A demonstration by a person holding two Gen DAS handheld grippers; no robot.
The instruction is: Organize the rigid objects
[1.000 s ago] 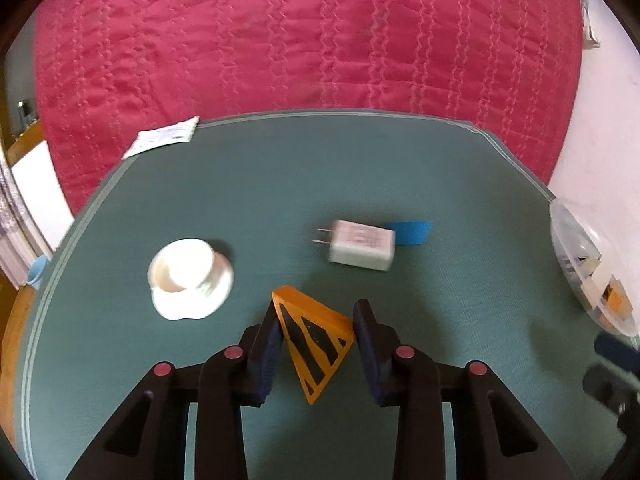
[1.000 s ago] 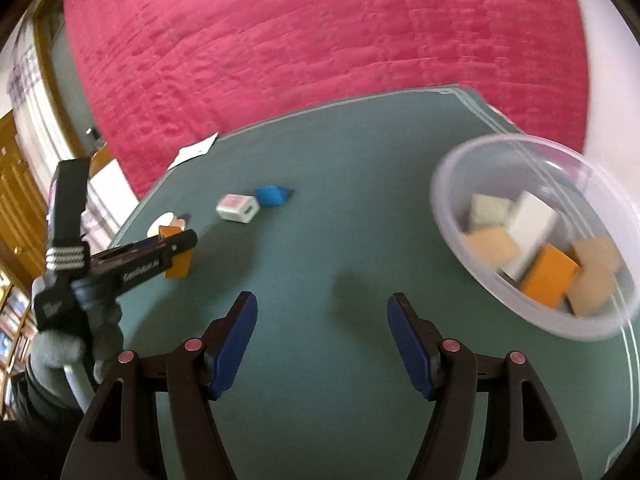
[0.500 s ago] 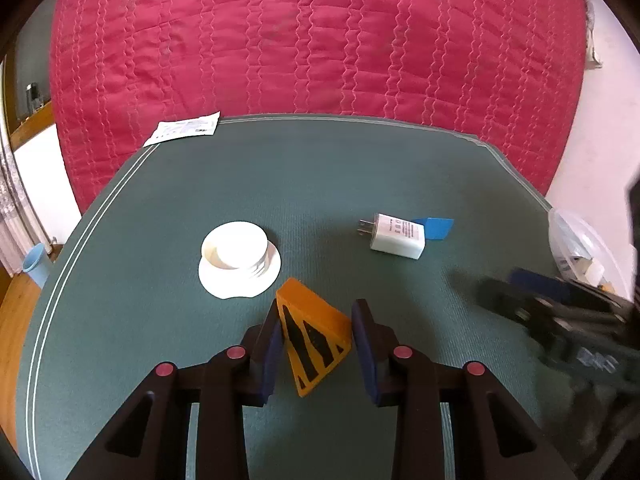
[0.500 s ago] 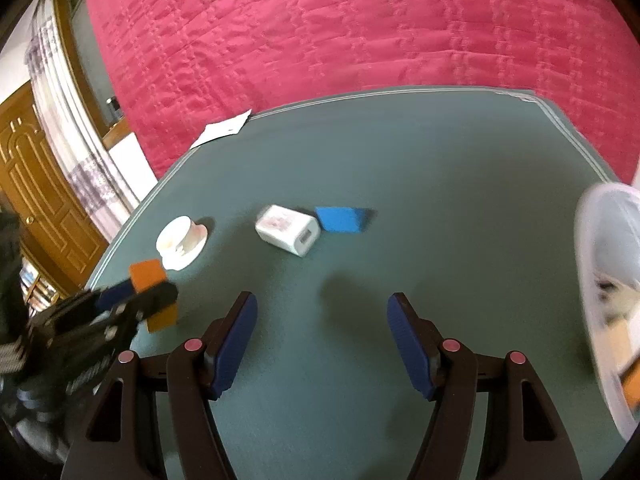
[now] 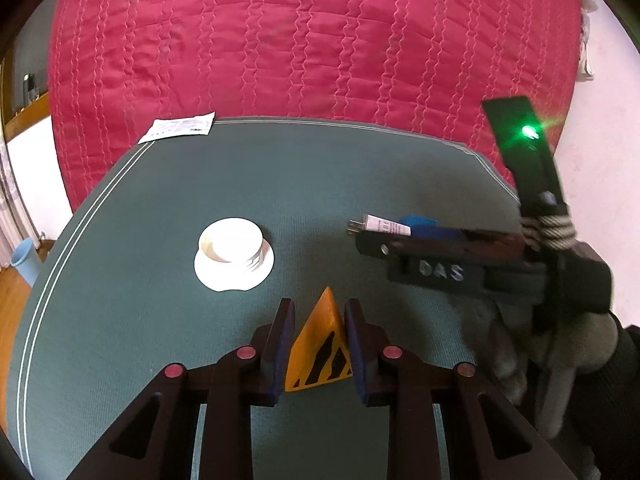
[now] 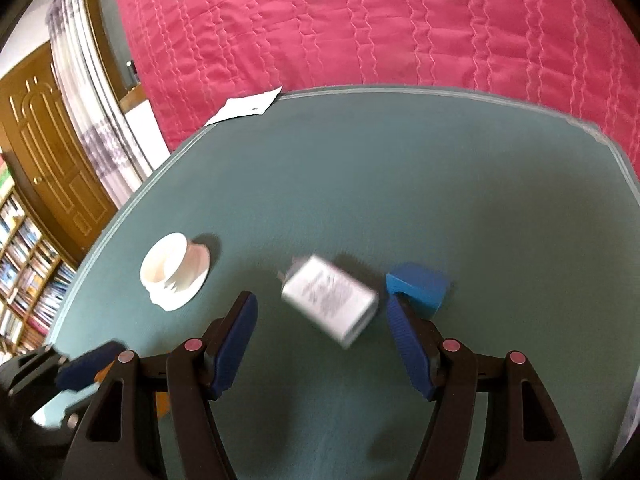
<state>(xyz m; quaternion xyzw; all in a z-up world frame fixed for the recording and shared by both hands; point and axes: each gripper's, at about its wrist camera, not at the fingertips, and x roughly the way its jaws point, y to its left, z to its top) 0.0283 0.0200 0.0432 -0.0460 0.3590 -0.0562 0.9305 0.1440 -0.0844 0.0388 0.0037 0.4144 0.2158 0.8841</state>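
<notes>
While the left gripper hangs over the near part of the green table, it is clenched on an orange wedge with black stripes, the pads pressing its two flat sides and its point aimed away toward the far edge. I judge it is held up like that because it is on its way to wherever the sorted pieces go; no container shows in either view, so I cannot say where that is.

The right gripper sits low over the middle of the table with its blue pads spread wide and nothing between them yet. The white charger plug lies between those pads, skewed, prongs toward the far left, and somewhat blurred. A blue block rests just right of the plug, near enough that the right pad stands in front of its near corner. That spread looks meant to take the plug across its width, though the block could be nudged when the pads close.

From the left view, the right tool reaches in from the right side, level with the table, a gloved hand on its handle and a green light glowing on its upright stalk. Off to the left stands a white cup on a saucer, apart from everything. A paper slip lies at the far edge, overlapping the pink quilt beyond it.
</notes>
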